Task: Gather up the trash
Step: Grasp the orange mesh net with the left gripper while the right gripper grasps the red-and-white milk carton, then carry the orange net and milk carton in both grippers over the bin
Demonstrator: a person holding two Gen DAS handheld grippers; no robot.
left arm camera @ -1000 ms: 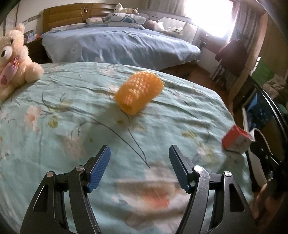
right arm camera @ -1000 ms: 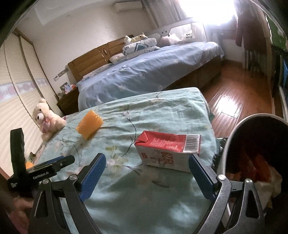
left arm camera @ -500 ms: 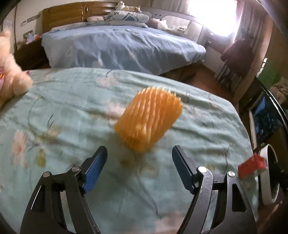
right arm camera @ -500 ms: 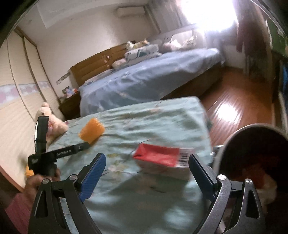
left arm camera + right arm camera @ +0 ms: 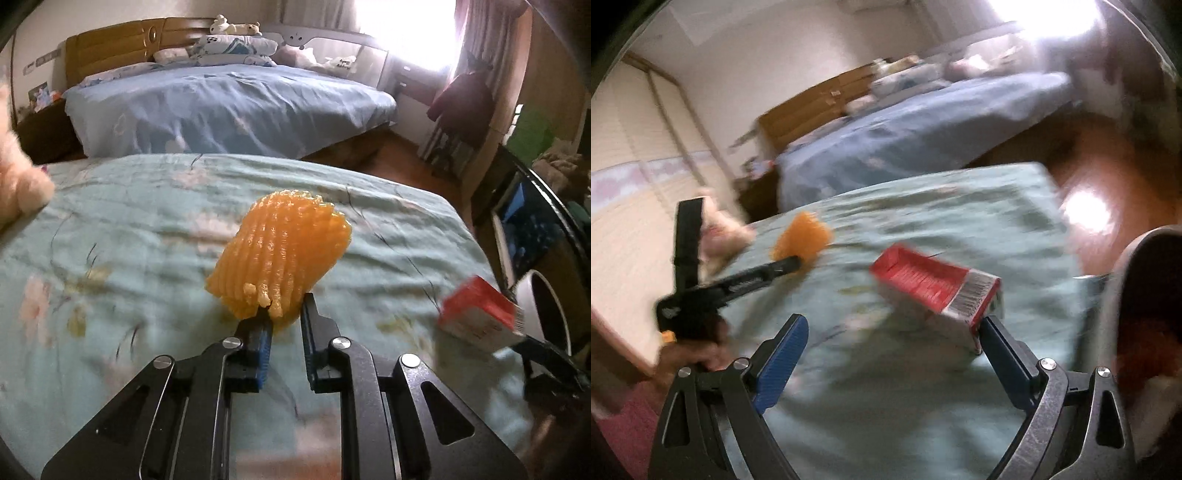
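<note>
An orange foam fruit net [image 5: 284, 251] lies on the teal flowered bedspread [image 5: 110, 240]. My left gripper [image 5: 286, 317] is closing its jaws on the net's near end, and the blue pads pinch it. The right wrist view shows this blurred: the left gripper [image 5: 796, 262] meets the net [image 5: 803, 236]. A red and white carton [image 5: 934, 288] lies tilted on the bedspread, its near corner against my right gripper's right finger [image 5: 1001, 347]. My right gripper [image 5: 892, 325] stands wide open. The carton [image 5: 480, 317] also shows at the bed's right edge.
A round trash bin [image 5: 1134, 266] with red and white scraps inside stands just right of the bed; its rim [image 5: 554, 306] shows beside the carton. A cream teddy bear [image 5: 18, 192] sits at the left. A blue bed [image 5: 221, 103] and wooden floor [image 5: 1108, 177] lie beyond.
My left gripper moved forward to the orange net and closed from wide open onto its near end. The carton now sits tilted and closer to my right gripper's right finger.
</note>
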